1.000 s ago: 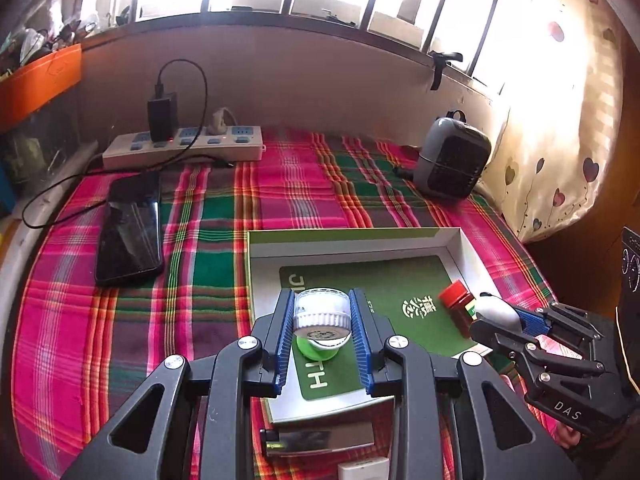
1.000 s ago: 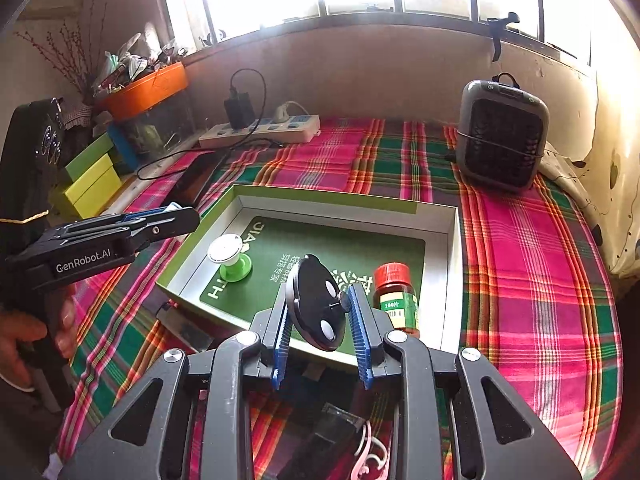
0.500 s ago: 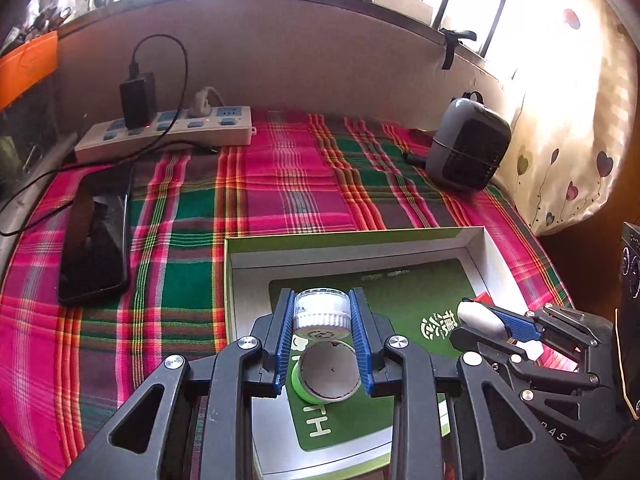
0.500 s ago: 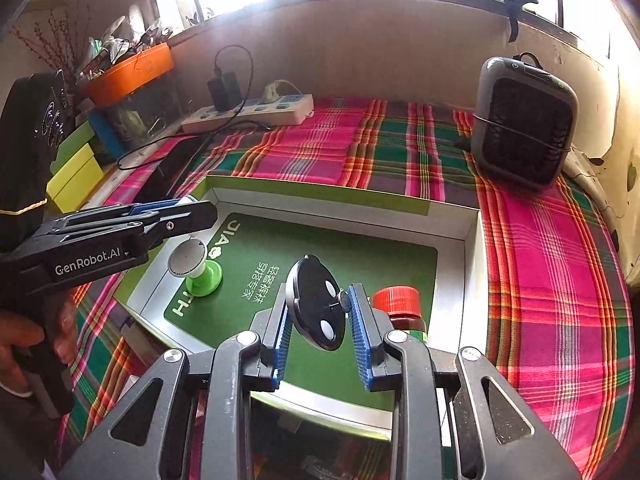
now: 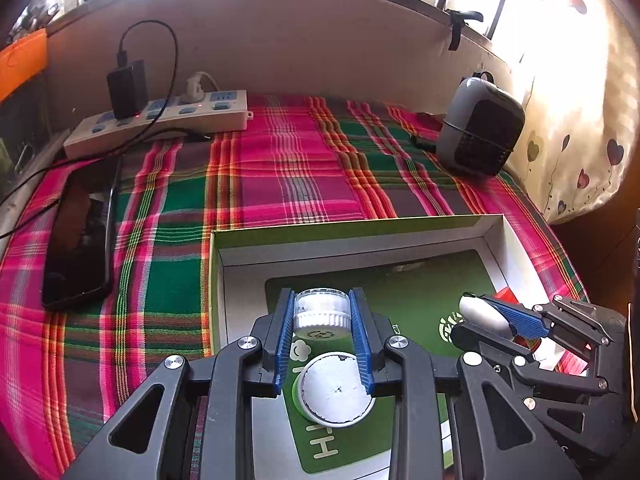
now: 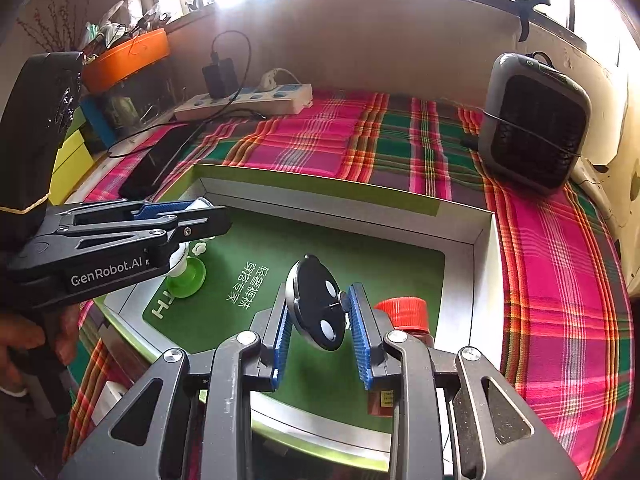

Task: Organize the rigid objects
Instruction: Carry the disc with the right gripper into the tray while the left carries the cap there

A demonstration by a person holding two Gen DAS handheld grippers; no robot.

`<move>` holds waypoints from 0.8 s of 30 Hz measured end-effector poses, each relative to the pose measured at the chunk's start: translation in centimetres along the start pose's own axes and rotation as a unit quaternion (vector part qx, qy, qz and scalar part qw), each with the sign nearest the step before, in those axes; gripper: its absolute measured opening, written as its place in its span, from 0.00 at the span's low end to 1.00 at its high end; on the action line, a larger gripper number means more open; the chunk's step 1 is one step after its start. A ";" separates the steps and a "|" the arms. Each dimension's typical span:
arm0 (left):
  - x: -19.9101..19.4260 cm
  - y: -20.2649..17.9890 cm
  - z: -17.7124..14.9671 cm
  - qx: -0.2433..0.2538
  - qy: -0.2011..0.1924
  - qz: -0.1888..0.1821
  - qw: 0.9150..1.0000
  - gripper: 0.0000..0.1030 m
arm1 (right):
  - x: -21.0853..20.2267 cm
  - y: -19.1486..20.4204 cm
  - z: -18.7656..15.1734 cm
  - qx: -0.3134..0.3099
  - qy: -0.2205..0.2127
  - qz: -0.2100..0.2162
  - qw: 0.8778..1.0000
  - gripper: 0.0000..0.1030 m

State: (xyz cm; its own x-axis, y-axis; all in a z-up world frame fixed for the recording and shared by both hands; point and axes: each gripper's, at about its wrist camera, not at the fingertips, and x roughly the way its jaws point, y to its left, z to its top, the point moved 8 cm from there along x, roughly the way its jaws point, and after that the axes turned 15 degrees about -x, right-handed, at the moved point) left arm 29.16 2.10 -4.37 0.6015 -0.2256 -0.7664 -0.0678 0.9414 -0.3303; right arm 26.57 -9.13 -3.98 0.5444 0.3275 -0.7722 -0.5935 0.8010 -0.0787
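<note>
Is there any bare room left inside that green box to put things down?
Yes: the box has bare green floor in its middle and along the far wall. It is crowded near the left wall, by the green-based bottle, and at the right by the red-capped bottle.

Left gripper (image 5: 322, 334) clamped on a small clear jar (image 5: 321, 314) with a white ribbed cap, held over the box (image 5: 408, 227). Below it, inside the box, a green bottle (image 5: 335, 392) stands upright with its white lid facing up. Right gripper (image 5: 486, 320) at 3 o'clock, pinching a black and silver oval thing. Phone (image 5: 78, 236) at 9 o'clock on the plaid cloth (image 5: 280, 176), power strip (image 5: 160, 122) at 11, small heater (image 5: 478, 132) at 2.
</note>
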 end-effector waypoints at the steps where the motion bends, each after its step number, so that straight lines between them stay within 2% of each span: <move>1: 0.1 0.0 -0.1 0.000 0.002 0.001 1.000 0.26 | 0.1 0.0 0.0 0.000 0.000 0.001 1.000 0.28; 24: 0.5 -0.2 -0.2 0.008 0.004 0.005 1.000 0.28 | 0.9 0.1 0.0 0.002 0.007 0.010 1.000 0.28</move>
State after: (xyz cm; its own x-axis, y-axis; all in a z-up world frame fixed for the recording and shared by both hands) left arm 29.33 1.78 -4.75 0.5951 -0.2172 -0.7738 -0.0620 0.9475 -0.3137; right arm 26.94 -8.75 -4.68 0.5241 0.3358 -0.7827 -0.6017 0.7963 -0.0612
